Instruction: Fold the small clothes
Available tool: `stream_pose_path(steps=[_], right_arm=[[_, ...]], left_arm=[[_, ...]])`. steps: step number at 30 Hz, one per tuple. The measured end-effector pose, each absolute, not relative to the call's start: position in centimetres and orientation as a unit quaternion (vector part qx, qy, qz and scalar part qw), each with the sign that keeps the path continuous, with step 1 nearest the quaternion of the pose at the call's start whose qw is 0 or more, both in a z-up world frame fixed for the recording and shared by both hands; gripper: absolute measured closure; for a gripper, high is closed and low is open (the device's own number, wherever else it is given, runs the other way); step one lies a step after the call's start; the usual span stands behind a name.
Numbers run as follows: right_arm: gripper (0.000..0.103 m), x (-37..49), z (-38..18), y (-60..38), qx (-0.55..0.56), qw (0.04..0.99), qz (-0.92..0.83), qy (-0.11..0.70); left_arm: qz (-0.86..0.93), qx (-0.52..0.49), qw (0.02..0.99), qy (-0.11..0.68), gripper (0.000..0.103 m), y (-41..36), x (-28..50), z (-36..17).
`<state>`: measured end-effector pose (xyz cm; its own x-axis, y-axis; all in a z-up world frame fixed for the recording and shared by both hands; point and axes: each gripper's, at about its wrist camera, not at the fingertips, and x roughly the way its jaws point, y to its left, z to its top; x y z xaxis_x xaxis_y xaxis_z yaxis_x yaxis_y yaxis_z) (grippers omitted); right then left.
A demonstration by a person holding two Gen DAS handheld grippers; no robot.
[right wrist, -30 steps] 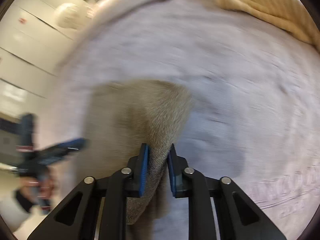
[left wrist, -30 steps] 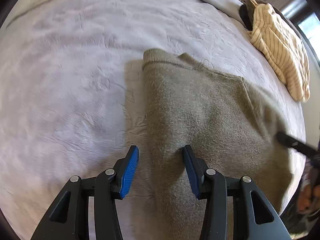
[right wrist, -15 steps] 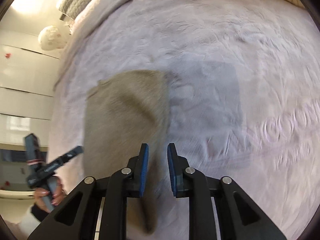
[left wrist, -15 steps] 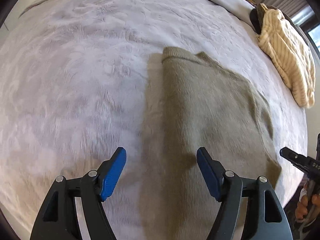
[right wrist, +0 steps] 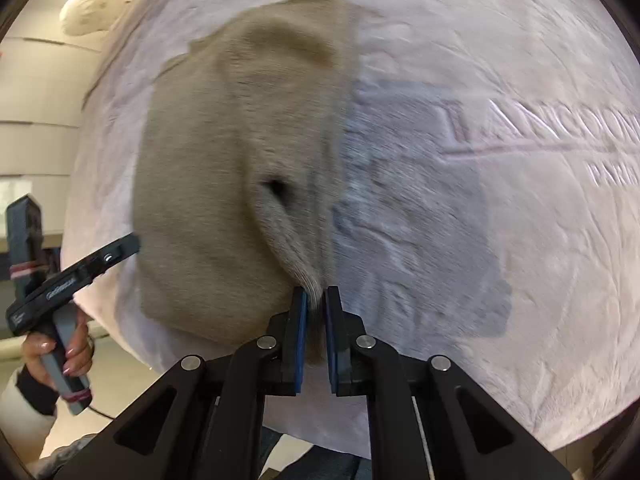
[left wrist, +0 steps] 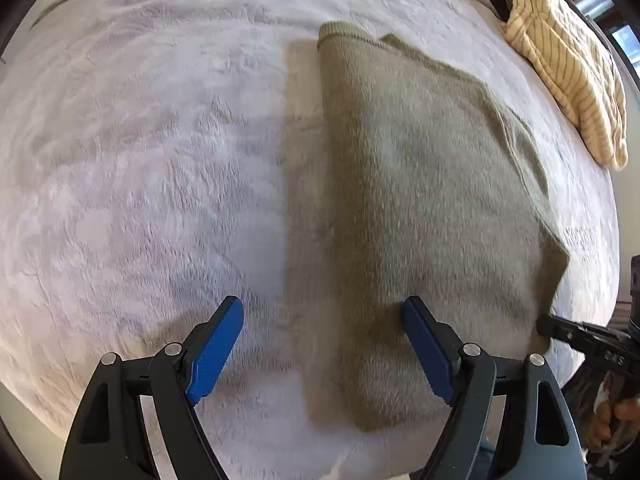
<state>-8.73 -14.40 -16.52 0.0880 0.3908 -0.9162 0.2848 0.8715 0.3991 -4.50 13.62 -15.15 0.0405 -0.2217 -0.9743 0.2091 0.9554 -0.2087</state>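
An olive knitted garment (left wrist: 420, 200) lies folded lengthwise on the pale lilac blanket (left wrist: 140, 160). My left gripper (left wrist: 322, 312) hangs above its near end, jaws opening wide. The garment's left fold edge runs below the gap and no pad presses on it. In the right wrist view my right gripper (right wrist: 316, 296) is shut on a raised ridge of the garment (right wrist: 208, 184) at its near right edge. The cloth puckers up toward the pads. The left gripper (right wrist: 120, 248) shows at the left of that view, held by a hand (right wrist: 60, 356).
A cream striped garment (left wrist: 568, 68) is heaped at the far right of the bed. The blanket (right wrist: 520, 240) bears embossed lettering (right wrist: 540, 128) to the right of the garment. The bed's edge runs close below both grippers. A white round cushion (right wrist: 86, 10) sits at the far left.
My left gripper opened wide and drew back from the garment, which now lies flat. My right gripper let go of the hanging cloth, shifted, and shut on a ridge at the garment's edge.
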Motion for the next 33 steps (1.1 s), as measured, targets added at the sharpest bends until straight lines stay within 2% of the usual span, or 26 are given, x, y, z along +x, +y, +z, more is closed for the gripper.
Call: stream_pose_path(steps=[5,12,14,23,29,33], right_arm=[[0.093,-9.3,-17.7,-15.1,0.257,0.683,0.025,0.683],[0.091,-9.0,-17.8,-15.1,0.265,0.679,0.013,0.684],[0.087,-9.4,-17.7,-15.1,0.268,0.676,0.010,0.686],[0.087,-9.7,-14.9,-14.8,0.235,0.686,-0.008,0.689],[0.087,-7.4,-10.7,-14.2,0.202,0.746,-0.001,0.634],[0.087,-4.7,-9.9,-13.5,0.183,0.766,0.004,0.616]], left_arm=[[-0.162,0.064,0.706,0.687,0.020,12.6,-6.9,-16.0],[-0.136,0.057,0.708,0.690,0.020,12.8,-7.9,-14.9],[-0.129,0.054,0.709,0.692,0.020,13.1,-8.1,-14.6],[-0.115,0.052,0.714,0.689,0.020,13.0,-8.0,-13.2],[-0.117,0.059,0.715,0.687,0.020,12.3,-7.1,-12.7],[-0.113,0.056,0.716,0.687,0.020,11.8,-6.5,-12.2]])
